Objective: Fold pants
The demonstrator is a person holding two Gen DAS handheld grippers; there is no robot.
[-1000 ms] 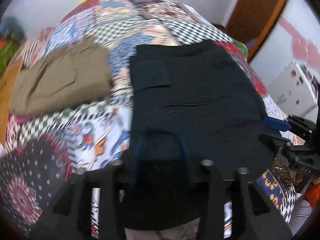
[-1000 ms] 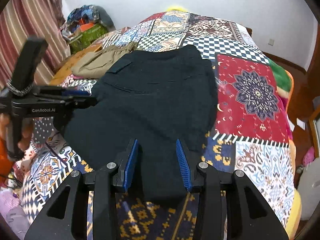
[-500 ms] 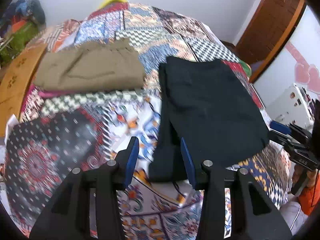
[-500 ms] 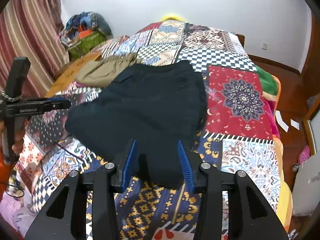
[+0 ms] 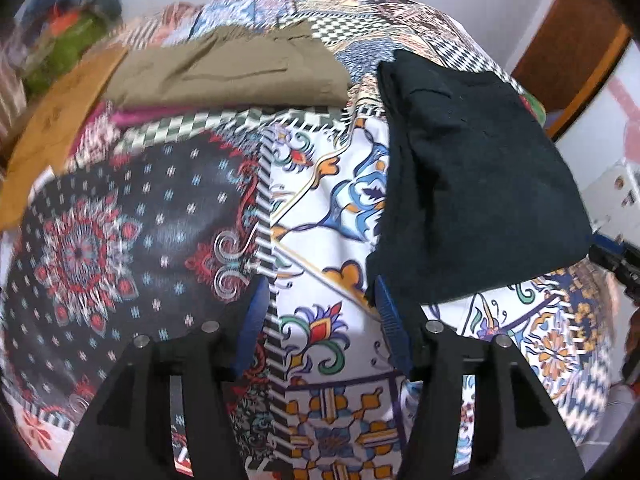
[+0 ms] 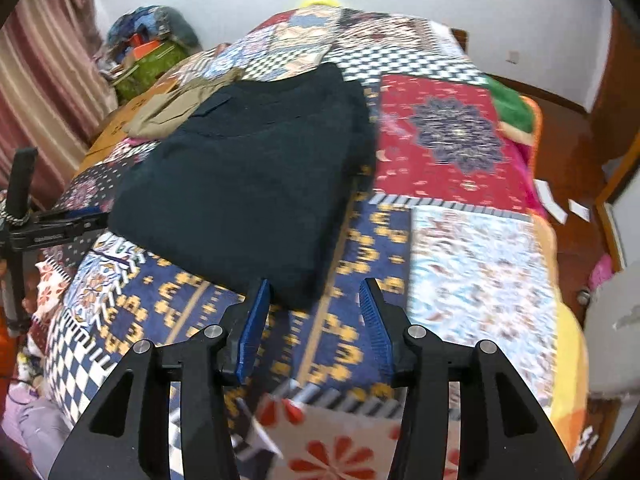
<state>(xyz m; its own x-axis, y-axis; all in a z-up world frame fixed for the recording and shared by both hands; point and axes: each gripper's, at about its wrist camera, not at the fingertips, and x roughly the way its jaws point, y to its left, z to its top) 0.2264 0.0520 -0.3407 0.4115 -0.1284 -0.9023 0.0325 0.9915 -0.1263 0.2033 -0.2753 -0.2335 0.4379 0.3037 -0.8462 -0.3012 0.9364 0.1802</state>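
The dark pants (image 6: 248, 168) lie folded into a thick, roughly rectangular stack on the patchwork quilt (image 6: 480, 272) that covers the bed, set toward the bed's near edge and a little to the left of its middle in the right wrist view, with one corner of the stack reaching close to the foot edge. A pocket flap shows on the top layer at the far left corner of the stack. The right gripper (image 6: 314, 320) hovers over the quilt just short of the stack's nearest corner, its blue-padded fingers (image 6: 254, 326) spread apart with nothing between them but the blue and gold patch below. The left gripper (image 5: 320, 320) hangs over the white floral patch beside the stack's left edge, its tongs likewise held wide and empty; its right pad sits just beside the near left corner of the pants, though whether it touches the cloth cannot be told. In the right wrist view the left gripper also shows from the side at the bed's left edge, its tip near the stack's left corner. Farther up the bed, toward the left edge, folded khaki pants (image 5: 232, 72) rest on the quilt, apart from the dark stack. A pile of coloured bags (image 6: 148, 52) sits past the bed's far left corner, beside a striped curtain (image 6: 44, 80)
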